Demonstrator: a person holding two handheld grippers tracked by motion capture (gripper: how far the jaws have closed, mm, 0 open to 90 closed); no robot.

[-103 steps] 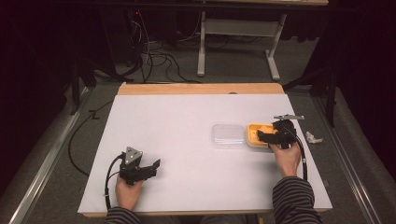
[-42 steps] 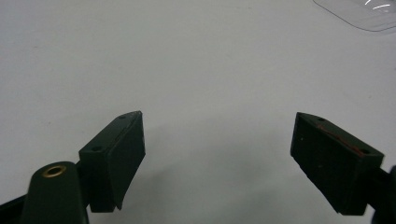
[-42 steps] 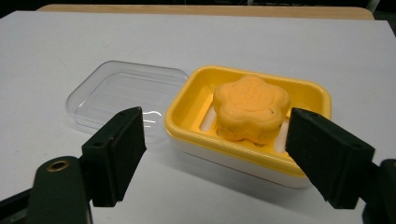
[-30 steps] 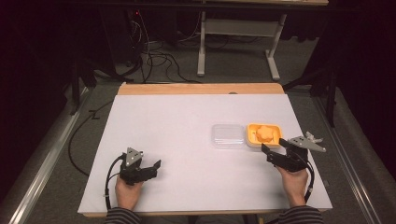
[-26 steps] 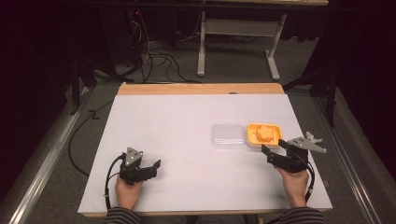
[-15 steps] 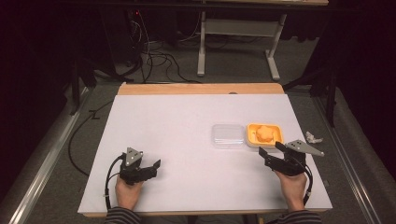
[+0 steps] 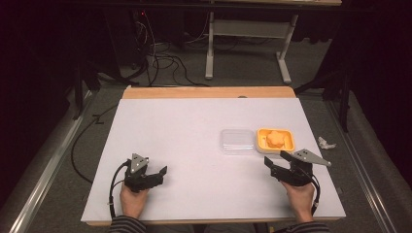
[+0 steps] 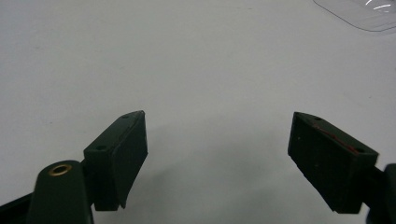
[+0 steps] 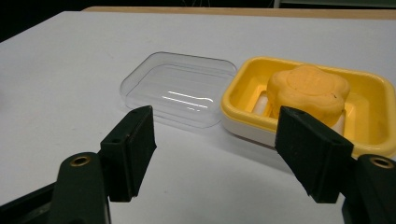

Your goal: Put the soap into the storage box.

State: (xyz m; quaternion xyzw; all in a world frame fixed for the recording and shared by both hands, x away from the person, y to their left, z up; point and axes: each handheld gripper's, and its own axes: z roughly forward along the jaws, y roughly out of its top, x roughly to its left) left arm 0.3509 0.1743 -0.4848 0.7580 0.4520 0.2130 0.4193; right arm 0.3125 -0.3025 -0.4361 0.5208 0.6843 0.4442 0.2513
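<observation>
A yellow soap dish (image 7: 285, 144) (image 9: 373, 116) rests on the white table at the right, holding an orange flower-shaped soap (image 7: 275, 139) (image 9: 308, 91). Its clear plastic lid (image 7: 237, 141) (image 9: 180, 94) lies face up just left of the dish, touching it. My right gripper (image 7: 277, 166) (image 9: 217, 149) stands open on the table just in front of the dish, with nothing between its jaws. My left gripper (image 7: 159, 174) (image 8: 217, 154) rests open near the front left of the table, empty. A corner of the clear lid (image 8: 369, 14) peeks in at the top right of the left gripper view.
The white table top (image 7: 194, 126) has a wooden strip (image 7: 209, 92) along its far edge. A crumpled bit of white paper (image 7: 326, 142) lies off the table's right side. Cables and a desk frame (image 7: 243, 34) stand on the floor beyond.
My right gripper has drawn back from over the soap dish toward the table's front, leaving the soap in the dish. The left gripper has stayed put.
</observation>
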